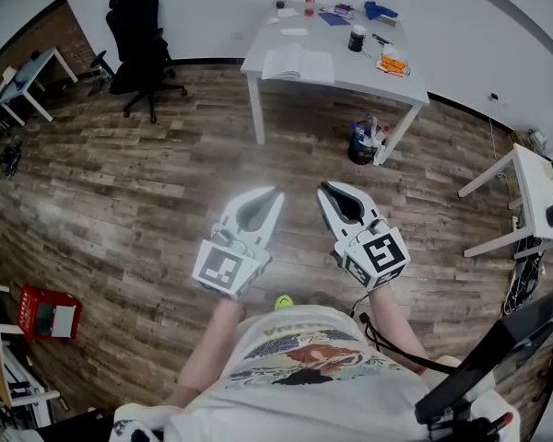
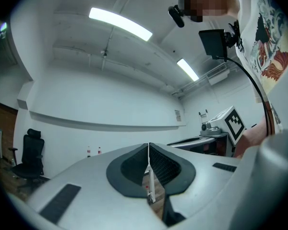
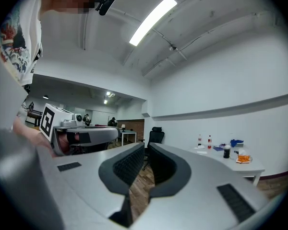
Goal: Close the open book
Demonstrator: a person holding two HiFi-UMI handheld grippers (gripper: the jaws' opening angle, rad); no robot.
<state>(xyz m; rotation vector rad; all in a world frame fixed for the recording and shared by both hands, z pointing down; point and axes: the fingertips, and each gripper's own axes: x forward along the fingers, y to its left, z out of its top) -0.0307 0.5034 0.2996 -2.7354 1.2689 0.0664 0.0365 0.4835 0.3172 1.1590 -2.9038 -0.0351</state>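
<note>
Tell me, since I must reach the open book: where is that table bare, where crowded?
Bare: the table front, between the open book and the orange packet. Crowded: the far edge and right end, with two bottles, blue items and a dark jar.

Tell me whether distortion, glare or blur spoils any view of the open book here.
Head view: heavy fisheye bows the floorboards and white table, yet the open book is small but sharp; a pale haze rings the left tool. Left gripper view: dark corners, a ceiling light strip blown out, no book visible. Right gripper view: same vignette and glare; the book cannot be made out.
</note>
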